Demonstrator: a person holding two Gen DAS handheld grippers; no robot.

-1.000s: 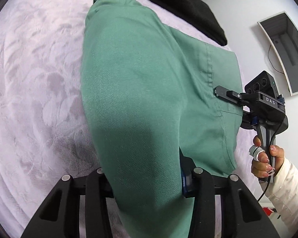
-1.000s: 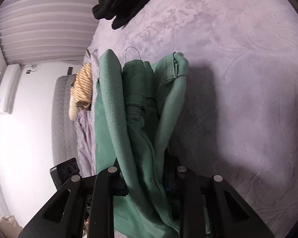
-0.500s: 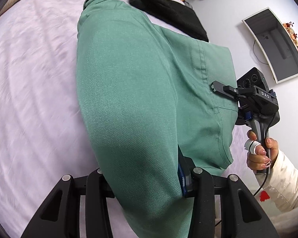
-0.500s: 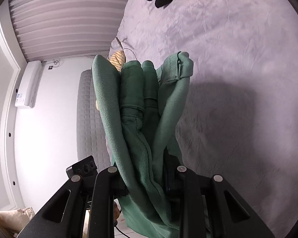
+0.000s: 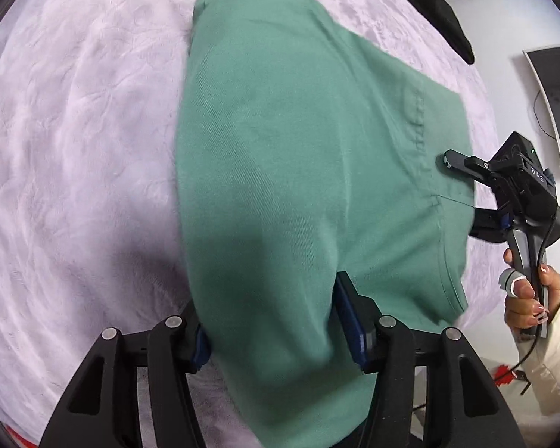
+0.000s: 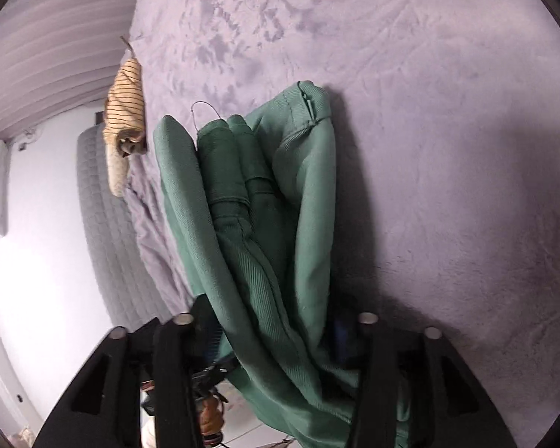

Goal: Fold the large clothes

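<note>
The green garment [image 5: 298, 171] is draped across the lilac bedspread [image 5: 74, 149], its folded layers bunched between both grippers. Compared with a second ago, more bedspread is seen around it and the black clothing [image 5: 440, 11] is pushed toward the frame's edge. The left gripper [image 5: 276, 321] has just been widened, cloth lying between its spread jaws. The right gripper [image 6: 276, 339] has likewise been opened, cloth loose inside.
</note>
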